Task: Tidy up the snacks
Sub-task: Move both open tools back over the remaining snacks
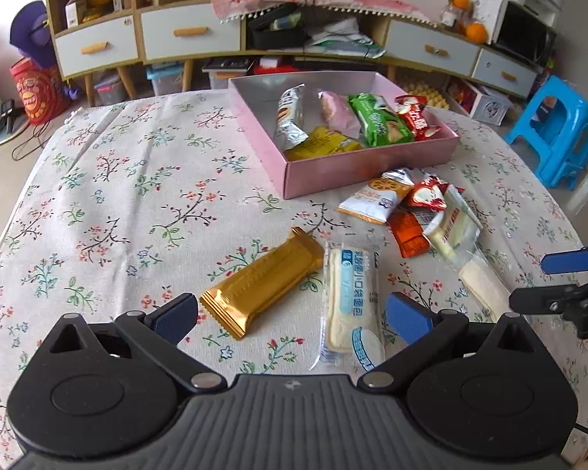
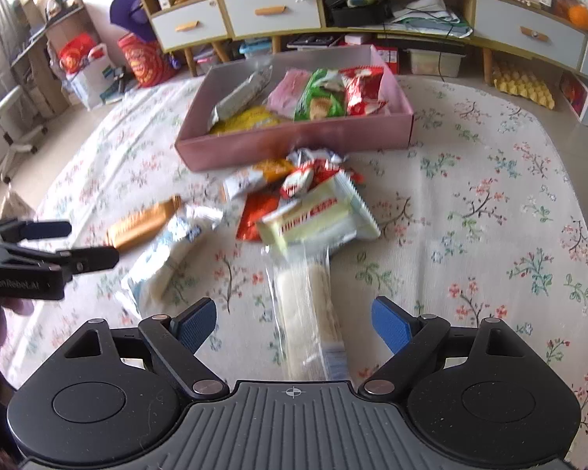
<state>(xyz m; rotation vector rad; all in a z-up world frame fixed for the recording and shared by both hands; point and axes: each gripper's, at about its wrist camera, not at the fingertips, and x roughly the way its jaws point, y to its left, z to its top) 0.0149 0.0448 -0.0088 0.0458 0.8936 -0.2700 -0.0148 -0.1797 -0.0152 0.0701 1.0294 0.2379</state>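
— Snacks sit in two groups: several already in the pink box, the rest loose on the floral tablecloth just in front of it. Looks like the box is where they all go.

— And the tongs?

— Both spread wide, gripping nothing. The left gripper hangs over the gold bar and the white-and-blue bread pack; both lie between its fingers, untouched.

— The right one?

— The right gripper straddles a clear-wrapped pale roll running lengthways between its pads, apart from them. That seems its likely pick.

— The heap beyond?

— Overlapping red, orange and cream packets, nearer the box, harder to single out.
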